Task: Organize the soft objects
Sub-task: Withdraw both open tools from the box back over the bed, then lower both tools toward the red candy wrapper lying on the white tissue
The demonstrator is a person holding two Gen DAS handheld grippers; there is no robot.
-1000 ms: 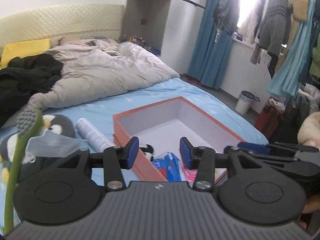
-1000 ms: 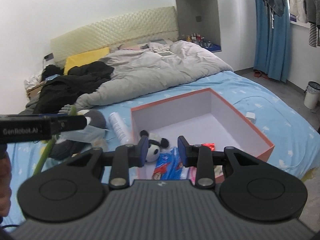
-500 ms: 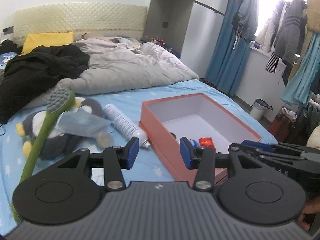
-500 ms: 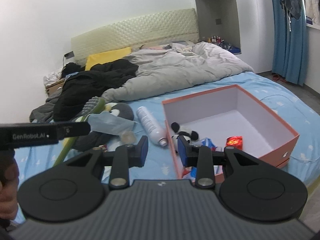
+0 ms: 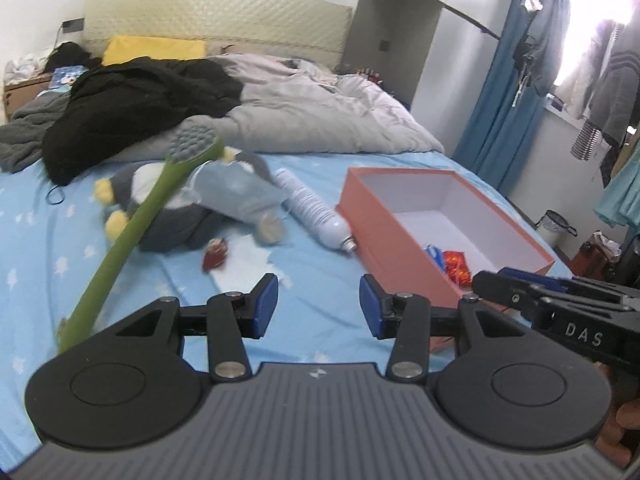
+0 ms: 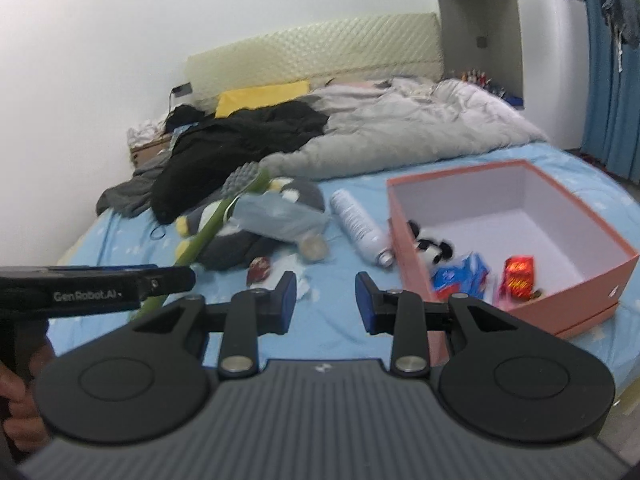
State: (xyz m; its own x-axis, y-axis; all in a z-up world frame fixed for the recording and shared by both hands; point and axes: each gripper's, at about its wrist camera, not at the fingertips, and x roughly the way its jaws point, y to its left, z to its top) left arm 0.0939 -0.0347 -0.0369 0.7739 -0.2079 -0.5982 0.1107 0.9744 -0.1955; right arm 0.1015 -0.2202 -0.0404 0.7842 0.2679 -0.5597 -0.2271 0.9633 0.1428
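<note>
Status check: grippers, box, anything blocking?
Both hand-held grippers, left and right, open, empty. Orange box holds three items. Penguin plush outside; white bottle beside box.

Black left gripper (image 5: 319,306) has blue-padded fingers (image 5: 265,305), silver screws.

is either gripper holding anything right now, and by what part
Nothing is held. The left gripper and right gripper both have open, empty jaws above the bed sheet.
</note>
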